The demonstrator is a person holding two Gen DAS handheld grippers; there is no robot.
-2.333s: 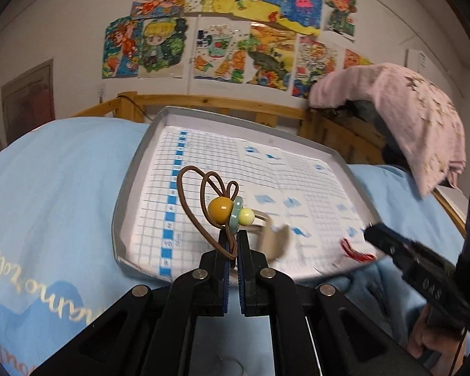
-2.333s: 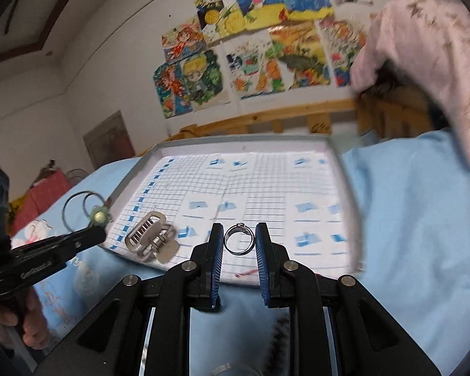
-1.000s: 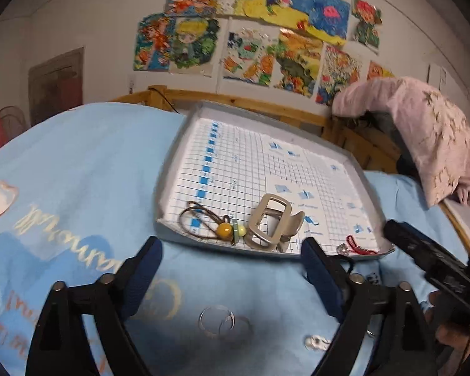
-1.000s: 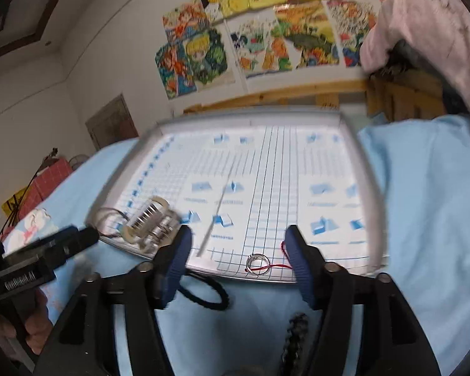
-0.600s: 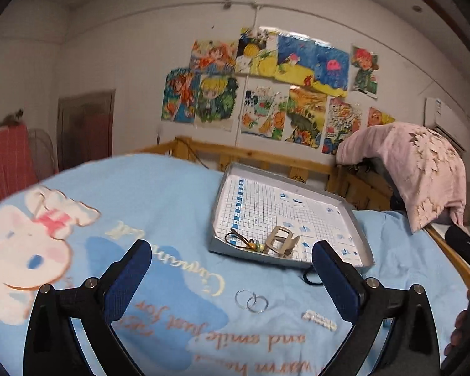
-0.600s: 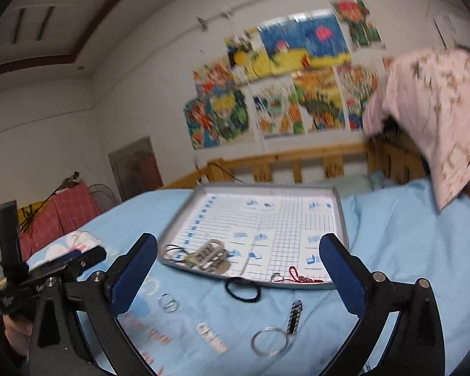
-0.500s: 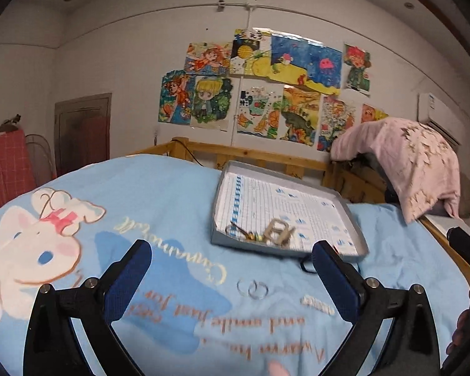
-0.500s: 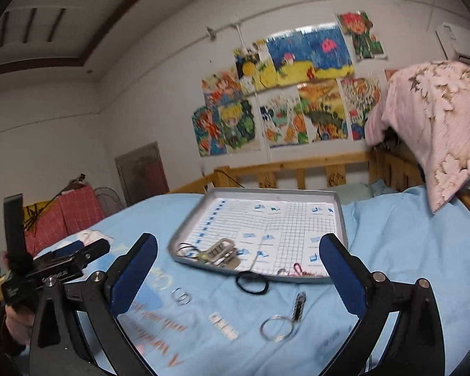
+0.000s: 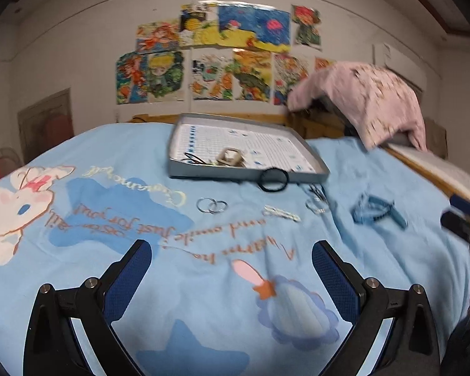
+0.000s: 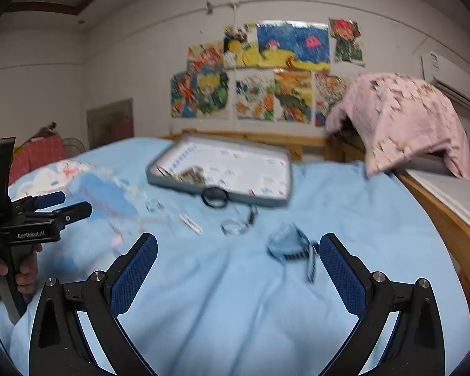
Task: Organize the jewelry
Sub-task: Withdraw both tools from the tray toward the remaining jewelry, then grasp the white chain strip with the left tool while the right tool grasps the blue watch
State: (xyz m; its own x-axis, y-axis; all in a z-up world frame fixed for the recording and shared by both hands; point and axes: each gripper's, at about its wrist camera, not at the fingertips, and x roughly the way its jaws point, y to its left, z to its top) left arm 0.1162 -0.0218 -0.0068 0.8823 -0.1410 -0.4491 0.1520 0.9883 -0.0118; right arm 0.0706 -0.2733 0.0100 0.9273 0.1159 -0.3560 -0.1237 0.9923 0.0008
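While both grippers hang back over the blue bedsheet [image 9: 344,163], their fingers are spread wide and nothing sits between them: the left gripper [image 9: 232,269] and the right gripper [image 10: 238,263] each frame only bare cloth. From the left wrist, the grey tray [image 9: 185,175] lies near the wooden headboard, and on its grid paper a beige hair claw [image 9: 230,156] rests just beside a brown cord hair tie [image 9: 194,159] at the near left corner. A black hair tie [image 9: 273,180] leans against the tray's near rim. On the sheet in front of the tray, a pair of silver hoops [image 9: 212,205], a pale hair clip [image 9: 281,213], a key ring [image 9: 317,205] and a blue claw clip [image 9: 376,213] are laid out in a loose row, apart from one another. The right wrist view is blurred, so the tray's contents are hard to tell there, but it alone shows the left gripper from the side [image 10: 62,206], gripped by a hand [image 10: 25,269], and a wall air conditioner [image 10: 448,75] above the pink blanket [image 10: 407,119].
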